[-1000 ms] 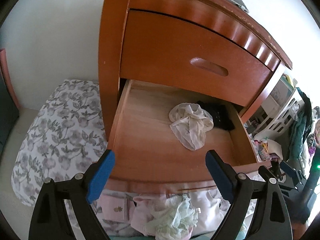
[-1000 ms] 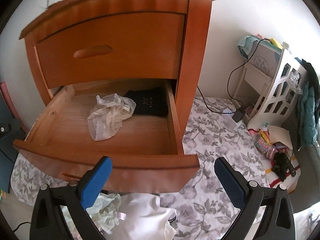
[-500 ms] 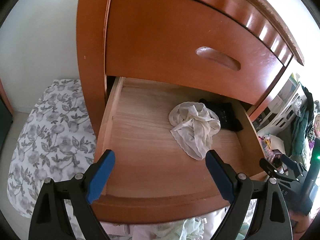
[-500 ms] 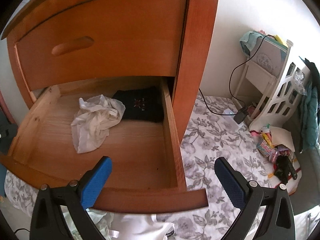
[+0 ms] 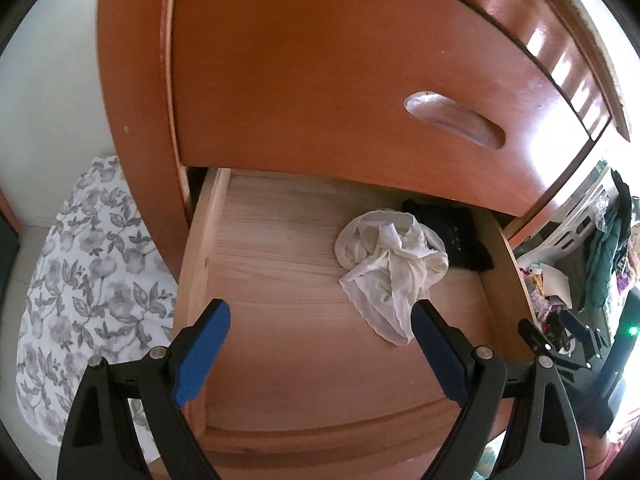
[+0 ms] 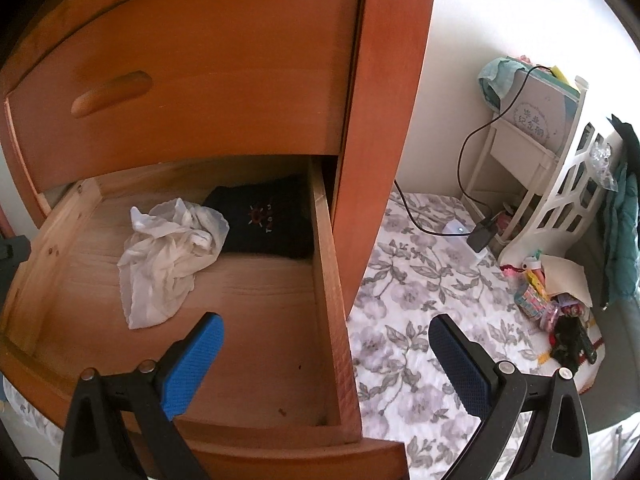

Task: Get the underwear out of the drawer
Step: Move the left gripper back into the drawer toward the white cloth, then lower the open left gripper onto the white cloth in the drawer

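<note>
Both blue-padded grippers — left (image 5: 320,344), right (image 6: 326,354) — are hanging wide open, empty, over the pulled-out wooden drawer (image 6: 328,280); crumpled white underwear (image 6: 168,256) is touching a folded black embroidered garment (image 6: 264,216); writing unreadable.

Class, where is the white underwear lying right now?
In both wrist views the white underwear lies crumpled on the floor of the open drawer, toward its back right, touching the black garment beside it.
</note>
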{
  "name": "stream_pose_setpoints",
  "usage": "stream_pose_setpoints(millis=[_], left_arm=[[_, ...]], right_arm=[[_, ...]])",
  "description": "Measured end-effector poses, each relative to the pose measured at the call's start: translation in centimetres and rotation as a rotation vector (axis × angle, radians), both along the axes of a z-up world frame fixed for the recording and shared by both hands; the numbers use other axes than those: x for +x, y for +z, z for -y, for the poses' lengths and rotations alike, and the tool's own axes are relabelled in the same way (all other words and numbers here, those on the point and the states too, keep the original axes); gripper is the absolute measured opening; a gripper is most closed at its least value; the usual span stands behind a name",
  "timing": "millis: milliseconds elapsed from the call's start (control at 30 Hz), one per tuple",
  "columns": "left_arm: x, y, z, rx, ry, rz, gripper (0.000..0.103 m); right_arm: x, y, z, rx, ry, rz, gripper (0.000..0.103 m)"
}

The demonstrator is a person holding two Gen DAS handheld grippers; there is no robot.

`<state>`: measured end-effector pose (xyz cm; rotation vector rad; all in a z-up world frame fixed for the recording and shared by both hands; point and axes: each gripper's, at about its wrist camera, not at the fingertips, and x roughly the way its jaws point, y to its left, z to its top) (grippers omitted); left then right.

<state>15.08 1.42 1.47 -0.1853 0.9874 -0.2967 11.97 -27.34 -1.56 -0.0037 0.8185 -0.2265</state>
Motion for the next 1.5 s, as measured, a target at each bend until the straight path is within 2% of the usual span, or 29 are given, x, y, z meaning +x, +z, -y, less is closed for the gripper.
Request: stream_pose_setpoints(millis=[133, 333, 633, 800, 900, 1067, 1400, 1500], left_arm=[[0.9, -0.5, 0.6, -0.029, -0.013, -0.058, 0.092], [2.1, -0.5, 2.4, -0.01, -0.038, -0.104, 0.092], [4.7, -1.8, 7.2, 0.075, -0.153, -0.208, 0.092], [5.4, -3.3, 10.4, 0.158, -0.221, -0.283, 0.092], [5.9, -3.9, 11.9, 0.218, -0.247, -0.299, 0.092], [6.8, -5.1, 13.1, 0.25, -0.238, -0.347, 0.09], [8.8, -6.1, 14.2, 0.216, -0.14, -0.367, 0.077], [9.3, -6.5, 14.5, 0.209, -0.131, -0.375, 0.077]], right_arm=[[0.1, -0.3, 0.2, 0.006, 0.003, -0.001, 0.103], [0.1, -0.2, 0.6, 0.02, 0.005, 0.01, 0.103], [-0.2, 0.0, 1.2, 0.043, 0.018, 0.027, 0.103], [-0.4, 0.0, 1.5, 0.05, 0.026, 0.036, 0.103], [-0.3, -0.3, 1.8, 0.057, 0.023, 0.029, 0.103], [-0.5, -0.6, 2.2, 0.069, 0.016, 0.029, 0.103], [-0.7, -0.8, 2.8, 0.089, 0.006, 0.035, 0.103], [-0.7, -0.9, 3.0, 0.093, 0.002, 0.034, 0.103]])
